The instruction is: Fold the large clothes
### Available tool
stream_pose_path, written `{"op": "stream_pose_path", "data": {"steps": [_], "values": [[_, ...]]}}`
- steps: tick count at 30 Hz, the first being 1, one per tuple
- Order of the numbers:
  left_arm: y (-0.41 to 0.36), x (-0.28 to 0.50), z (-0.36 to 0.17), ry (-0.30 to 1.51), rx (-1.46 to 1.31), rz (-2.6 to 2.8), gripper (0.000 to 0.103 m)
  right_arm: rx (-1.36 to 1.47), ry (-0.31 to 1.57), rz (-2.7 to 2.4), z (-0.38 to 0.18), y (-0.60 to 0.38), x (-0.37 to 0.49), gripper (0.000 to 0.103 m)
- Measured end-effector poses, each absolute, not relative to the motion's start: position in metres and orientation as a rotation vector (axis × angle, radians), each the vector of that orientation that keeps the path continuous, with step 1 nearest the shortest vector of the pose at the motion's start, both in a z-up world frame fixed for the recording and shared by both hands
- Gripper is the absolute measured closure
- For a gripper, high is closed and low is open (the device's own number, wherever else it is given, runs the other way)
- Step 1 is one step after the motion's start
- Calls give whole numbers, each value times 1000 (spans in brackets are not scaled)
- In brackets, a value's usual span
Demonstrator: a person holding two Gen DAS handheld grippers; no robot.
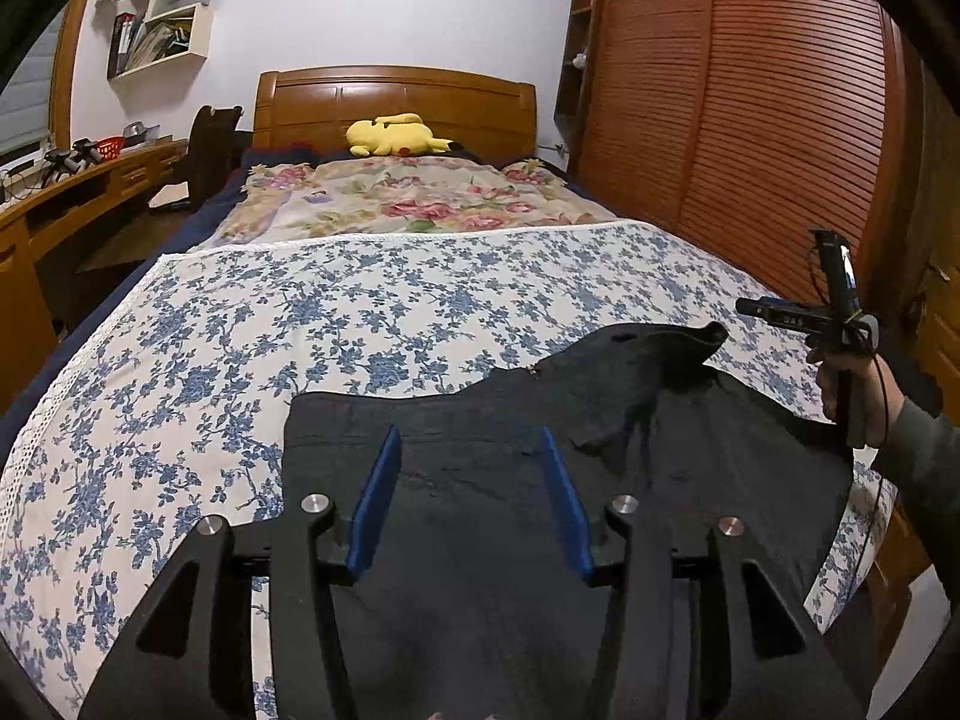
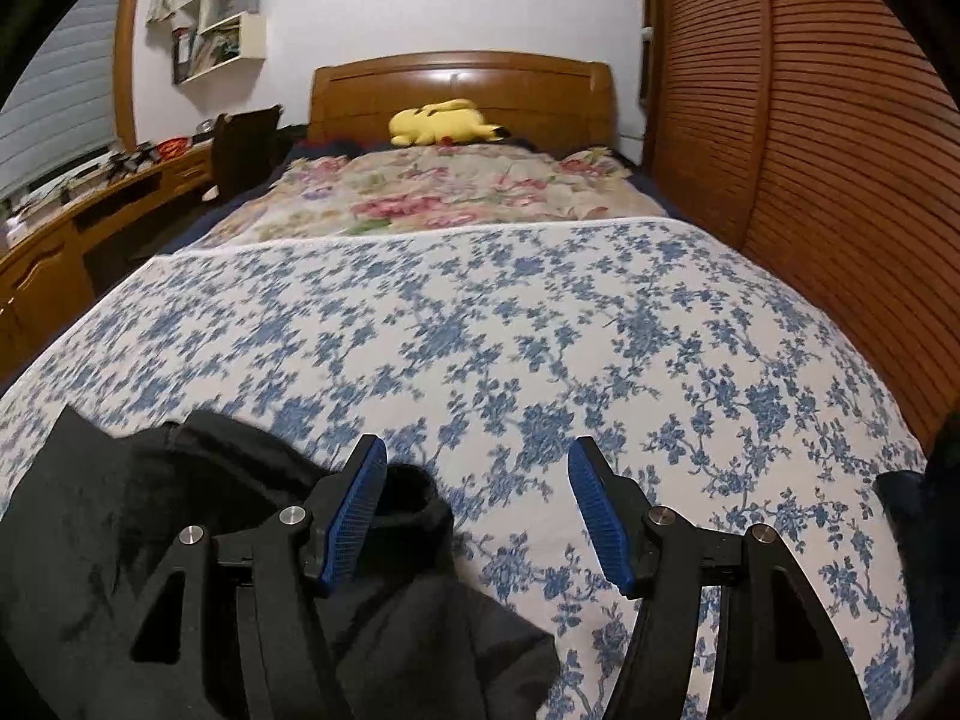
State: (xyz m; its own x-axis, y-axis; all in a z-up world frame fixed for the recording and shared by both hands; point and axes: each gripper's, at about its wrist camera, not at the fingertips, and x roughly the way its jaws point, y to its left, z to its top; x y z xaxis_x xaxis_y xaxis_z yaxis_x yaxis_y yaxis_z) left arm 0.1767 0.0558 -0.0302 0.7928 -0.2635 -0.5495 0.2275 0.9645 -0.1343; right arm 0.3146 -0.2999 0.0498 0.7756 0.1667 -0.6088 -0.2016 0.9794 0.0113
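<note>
Hovering over black garment [image 1: 630, 450] on bed [image 1: 360, 312], near side; left gripper [image 1: 468, 450] & right gripper [image 2: 477, 468] fingers apart, empty. Pinch far edge corners evenly before folding.

Yellow plush toy [image 1: 393, 135] by wooden headboard [image 1: 396, 99], blue floral bedspread [image 1: 336, 312], slatted wardrobe doors [image 1: 738, 120]

You can read only one marking: pale letters that look like "DAS" on the black bar [image 1: 780, 317] of the device held in your right hand, seen from the left wrist camera; the print is small, so the reading is uncertain. The spines of the books [image 1: 129, 39] on the wall shelf are too small and blurred to make out. In the right wrist view you get no legible text at all.
</note>
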Motion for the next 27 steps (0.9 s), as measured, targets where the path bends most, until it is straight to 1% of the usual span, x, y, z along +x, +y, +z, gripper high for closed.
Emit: {"op": "stream_pose_path", "data": {"steps": [4,10,15,20,27], "values": [[50,175,-29,600,-61,-270,45,-134,685,242,42,-297,307,37],[40,176,-28,603,-51,-267,40,-164,807,273,25,-290,333,33],[38,177,-32,609,-49,-266,38,-120,918,286,4,-282,376,33],[37,180,-37,625,-43,-261,38,-62,969,282,-13,-273,413,33],[41,184,-45,639,-54,-257,37,-50,1064,319,-39,-261,435,33]]}}
